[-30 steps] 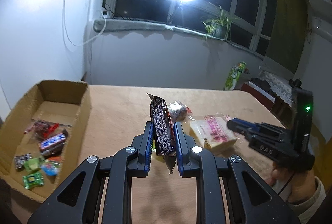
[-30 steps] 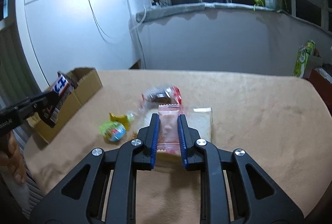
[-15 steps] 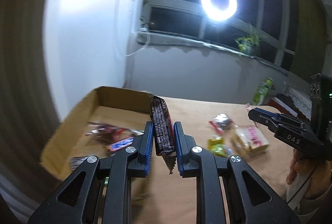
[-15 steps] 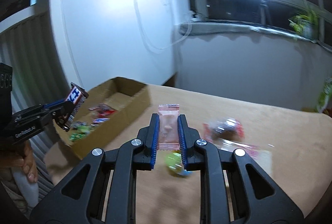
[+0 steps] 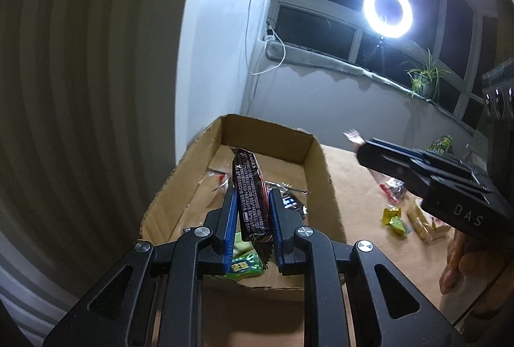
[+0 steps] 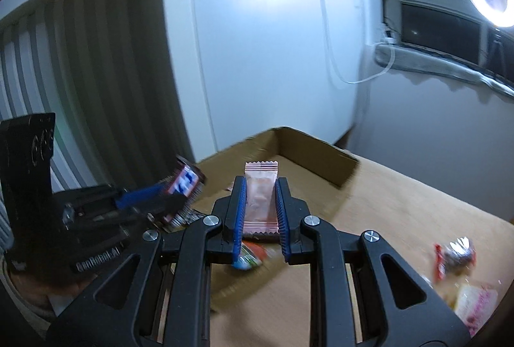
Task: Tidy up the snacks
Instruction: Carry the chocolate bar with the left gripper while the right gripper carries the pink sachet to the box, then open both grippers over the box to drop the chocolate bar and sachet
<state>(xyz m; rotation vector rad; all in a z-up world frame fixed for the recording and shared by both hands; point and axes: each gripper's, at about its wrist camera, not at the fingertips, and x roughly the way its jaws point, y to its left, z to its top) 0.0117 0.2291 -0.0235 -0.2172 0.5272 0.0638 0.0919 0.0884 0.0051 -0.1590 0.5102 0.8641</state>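
Observation:
My left gripper (image 5: 252, 194) is shut on a dark brown chocolate bar (image 5: 250, 191), held upright over the open cardboard box (image 5: 316, 165). The box holds several wrapped snacks, among them a green packet (image 5: 244, 263). My right gripper (image 6: 261, 186) is shut on a pink sachet (image 6: 261, 197), held over the near end of the same box (image 6: 316, 159). In the left wrist view the right gripper (image 5: 363, 151) reaches in from the right with the sachet tip (image 5: 352, 135) showing. In the right wrist view the left gripper (image 6: 173, 199) holds the bar (image 6: 184, 183) at the left.
The box sits on a tan table (image 5: 359, 209). Loose snacks lie on it to the right: a yellow-green candy (image 5: 394, 220), a bread packet (image 6: 475, 305) and a red-ended wrapped sweet (image 6: 454, 255). A white wall and a ribbed panel stand behind and left of the box.
Both grippers have swung left with their snacks, from the loose pile on the table to above the cardboard box. Both views now face the box and wall.

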